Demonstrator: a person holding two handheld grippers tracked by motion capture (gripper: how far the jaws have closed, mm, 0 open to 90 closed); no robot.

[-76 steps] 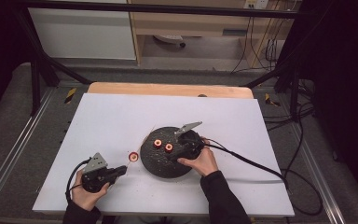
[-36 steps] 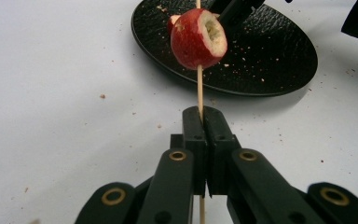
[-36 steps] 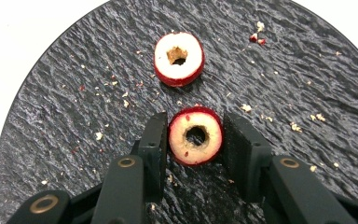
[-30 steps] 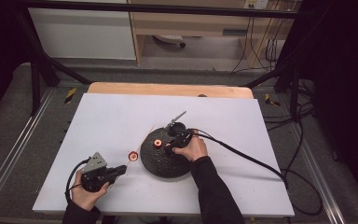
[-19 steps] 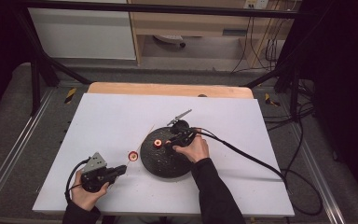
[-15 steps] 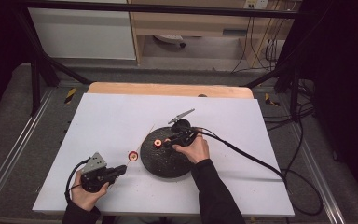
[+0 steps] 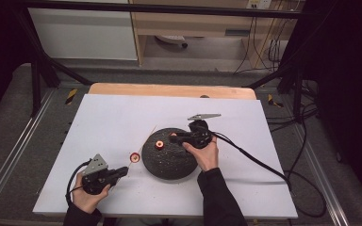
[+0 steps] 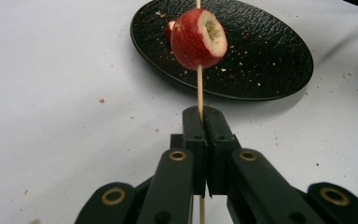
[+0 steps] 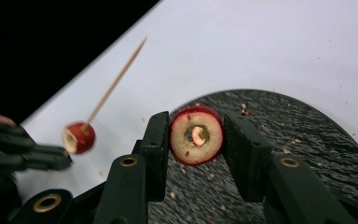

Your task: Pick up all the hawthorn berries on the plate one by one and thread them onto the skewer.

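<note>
My left gripper (image 8: 204, 112) (image 7: 122, 171), near the table's front left, is shut on a thin wooden skewer (image 8: 199, 88) that carries a cored red fruit piece (image 8: 196, 39) (image 7: 134, 157). Beyond that piece lies a black textured plate (image 7: 176, 162) (image 8: 265, 56). Over the plate's far side, my right gripper (image 9: 196, 120) (image 7: 173, 136) is shut on a second cored red fruit piece (image 9: 196, 135), its hole facing the camera. A third red piece (image 7: 160, 145) rests on the plate's left part. In the right gripper view the skewered piece (image 9: 78, 137) sits at the left.
The white table top (image 7: 122, 117) has a wooden edge (image 7: 169, 89) at the back. Crumbs are scattered on the plate and around it. A black cable (image 7: 254, 162) trails right from my right gripper. Metal frame rails run along both sides.
My right gripper came in over the plate, closed on one of the two fruit pieces there and drew back slightly to the right with it. The left gripper and skewer stayed put.
</note>
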